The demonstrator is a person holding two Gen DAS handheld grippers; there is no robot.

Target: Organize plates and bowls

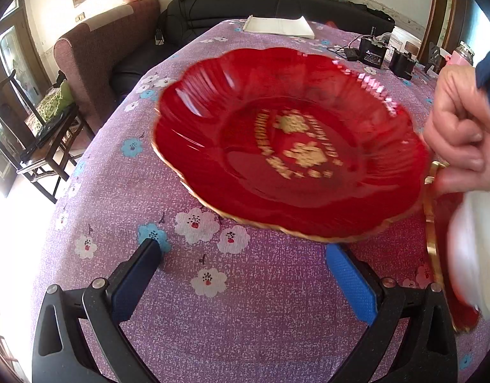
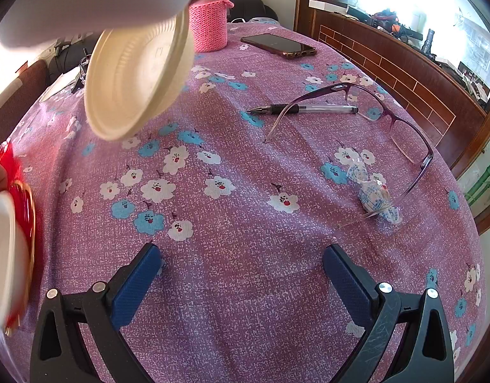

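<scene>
Purple floral cloth (image 1: 213,319) covers the table in both views, and above it in the left wrist view a big red plate (image 1: 286,146) with a gold scalloped rim is held tilted by a bare hand (image 1: 462,134) at its right edge; motion blur smears the gold pattern in its middle, so the lettering cannot be read. Whether the plate touches the cloth cannot be told. At the far right a second red, gold-rimmed dish (image 1: 442,255) and something white (image 1: 478,249) against it are cut off and blurred (the same pair shows at the left edge of the right wrist view). In the right wrist view a cream bowl (image 2: 136,79) hangs tilted in the air at upper left, its bottom toward the camera, the hand holding it mostly out of frame. Further off lie glasses (image 2: 401,127), a phone (image 2: 278,45), a pen (image 2: 304,108) and a wrapped sweet (image 2: 372,194). The left gripper (image 1: 245,255) and right gripper (image 2: 243,257) both stand with jaws wide and nothing between them, low over bare cloth.
</scene>
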